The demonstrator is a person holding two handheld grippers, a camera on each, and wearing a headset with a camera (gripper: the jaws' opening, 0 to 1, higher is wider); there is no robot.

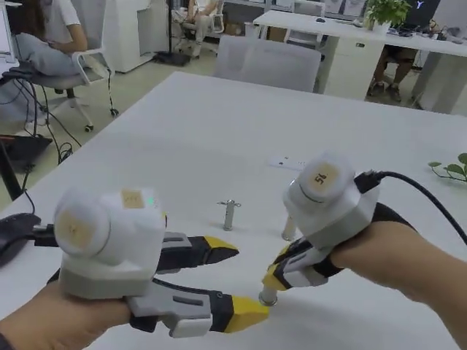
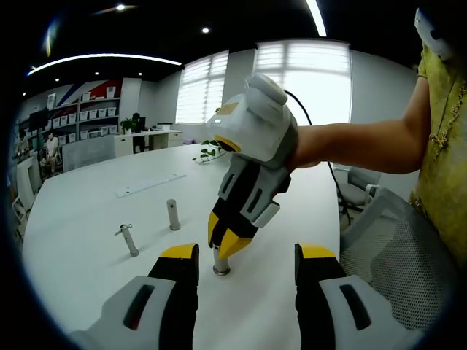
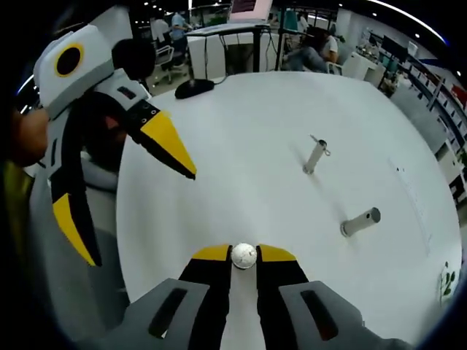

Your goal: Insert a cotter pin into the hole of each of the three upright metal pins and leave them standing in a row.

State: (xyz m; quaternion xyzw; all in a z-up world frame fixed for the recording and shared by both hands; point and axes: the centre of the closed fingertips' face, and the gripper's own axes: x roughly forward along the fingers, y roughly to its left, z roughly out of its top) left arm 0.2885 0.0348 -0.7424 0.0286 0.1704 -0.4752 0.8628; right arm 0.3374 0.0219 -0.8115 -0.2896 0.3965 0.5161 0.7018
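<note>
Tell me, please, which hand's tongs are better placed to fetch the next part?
Left, I would say. The left tongs stand open and empty, free to fetch; the right tongs are shut on the top of the nearest short upright silver metal pin, steadying it.

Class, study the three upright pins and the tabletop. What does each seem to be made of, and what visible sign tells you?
Upright pins: likely steel or a similar metal, since they are silvery grey with a dull sheen along the shaft.
Tabletop: smooth matte white with soft reflections, so probably laminate or painted board. The core is hidden.
</note>
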